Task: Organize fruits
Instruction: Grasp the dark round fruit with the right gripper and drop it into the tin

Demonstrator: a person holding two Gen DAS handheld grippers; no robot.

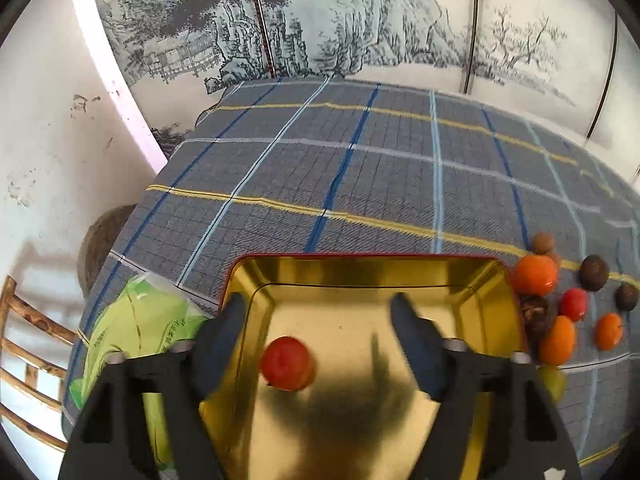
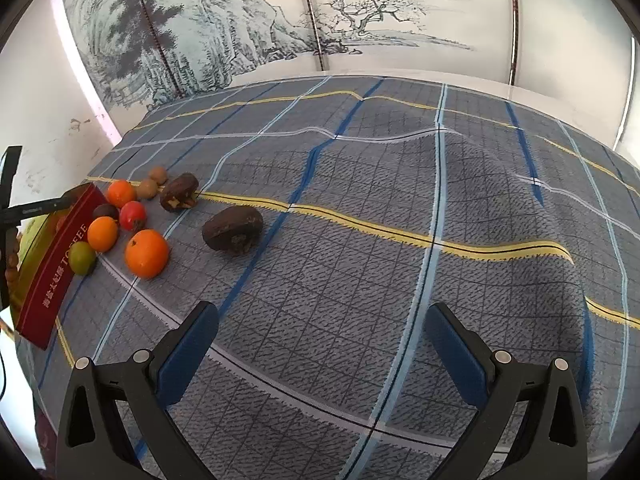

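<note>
A gold tin (image 1: 496, 280) with a red outer wall (image 2: 56, 268) sits on the checked cloth. My left gripper (image 1: 318, 300) hangs open above it. A small red fruit (image 1: 287, 362) lies on the tin's floor between the two fingers, closer to the left one, with neither pad touching it. Right of the tin lies a loose cluster: oranges (image 1: 535, 275) (image 2: 146, 253), a red fruit (image 2: 132, 215), a green one (image 2: 82, 257) and brown ones (image 2: 233, 228). My right gripper (image 2: 322, 308) is open over bare cloth, well right of the cluster.
A green plastic bag (image 1: 136, 332) lies left of the tin at the table's edge. A wooden chair back (image 1: 24, 344) stands beyond that edge. A painted screen (image 2: 360, 20) runs behind the table. The cloth (image 2: 460, 184) is rumpled into folds on the right.
</note>
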